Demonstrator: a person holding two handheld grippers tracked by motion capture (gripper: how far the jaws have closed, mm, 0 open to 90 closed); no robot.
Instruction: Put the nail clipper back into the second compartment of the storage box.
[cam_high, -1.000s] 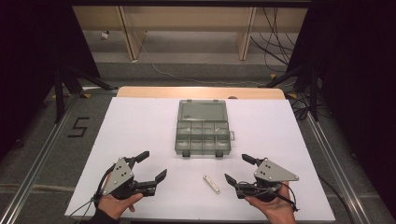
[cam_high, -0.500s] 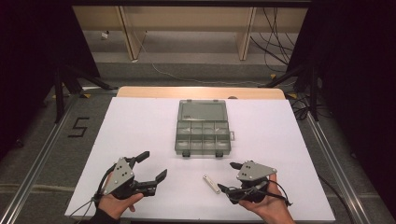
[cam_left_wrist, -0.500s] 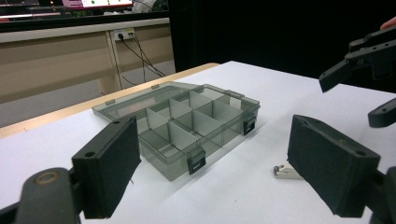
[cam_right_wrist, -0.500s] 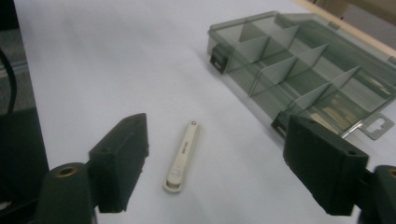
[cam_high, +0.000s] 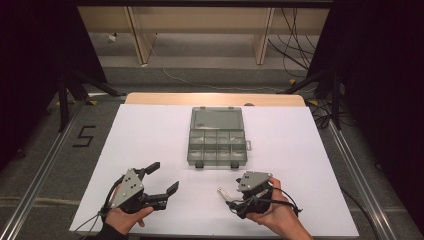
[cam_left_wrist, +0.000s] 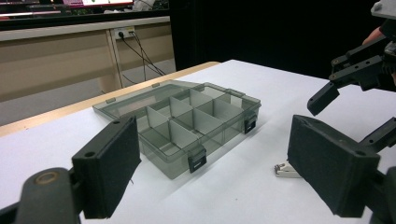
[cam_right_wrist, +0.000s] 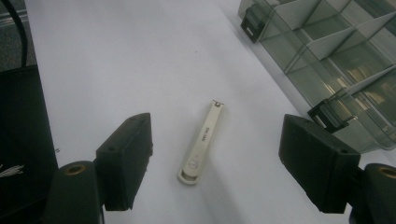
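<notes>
A small white nail clipper (cam_right_wrist: 201, 142) lies flat on the white table, between and just beyond the open jaws of my right gripper (cam_right_wrist: 222, 163). In the high view the right gripper (cam_high: 231, 197) points left at the clipper (cam_high: 223, 192) near the table's front edge. My left gripper (cam_high: 165, 176) rests open at the front left with nothing in it. A clear grey compartment box (cam_high: 217, 137) stands open mid-table, its divided cells looking empty. In the left gripper view the left gripper (cam_left_wrist: 222, 172) faces the box (cam_left_wrist: 187, 126), the clipper (cam_left_wrist: 286, 170) and the right gripper (cam_left_wrist: 350, 116).
The white sheet (cam_high: 150, 135) covers the table, with a wooden edge (cam_high: 215, 98) at the back. Metal rails (cam_high: 45, 165) run along both sides, and cables lie on the floor behind. The box's black latches (cam_right_wrist: 327, 116) sit close to the right gripper's right jaw.
The right gripper has moved left and turned toward the nail clipper, which now lies in front of its open jaws. The left gripper has stayed still.
</notes>
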